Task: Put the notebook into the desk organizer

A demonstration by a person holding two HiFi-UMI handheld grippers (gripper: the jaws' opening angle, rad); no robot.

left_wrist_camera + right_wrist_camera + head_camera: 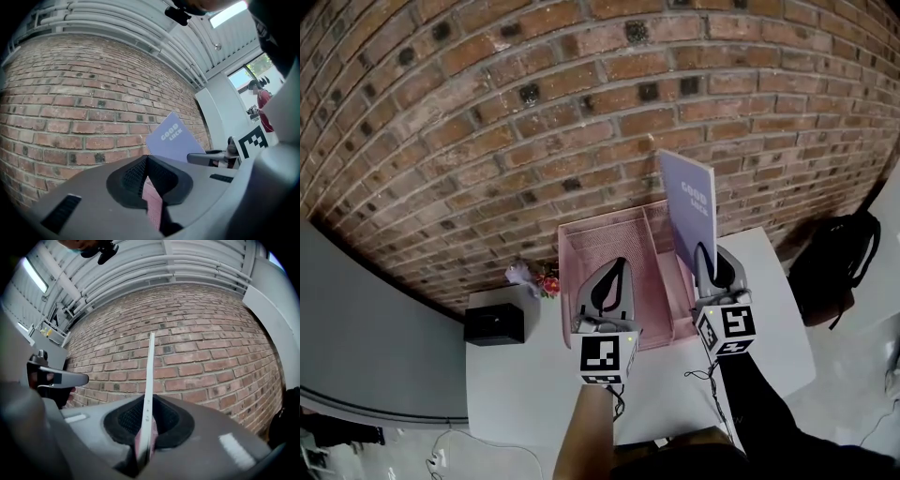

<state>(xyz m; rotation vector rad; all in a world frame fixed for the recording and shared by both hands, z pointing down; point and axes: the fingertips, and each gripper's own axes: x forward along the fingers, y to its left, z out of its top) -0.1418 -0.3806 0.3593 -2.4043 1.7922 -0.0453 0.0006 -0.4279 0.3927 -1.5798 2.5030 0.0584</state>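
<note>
A lavender notebook point(686, 211) printed "GOOD LUCK" stands upright on edge, with my right gripper point(703, 251) shut on its lower edge. It hangs over the right compartment of the pink mesh desk organizer point(591, 234), which sits on the white table against the brick wall. In the right gripper view the notebook point(150, 376) is edge-on between the jaws of the right gripper point(149, 401). My left gripper point(620, 264) hovers over the organizer's wide left compartment. Its tips point(146, 158) meet, and pink mesh shows through the gap behind them. The notebook point(174, 138) shows to its right.
A black box point(495, 325) sits at the table's point(525, 384) left end, with a small bunch of flowers point(534, 277) beside it near the wall. A black backpack point(834, 267) lies on the floor to the right. Cables hang over the table's front edge.
</note>
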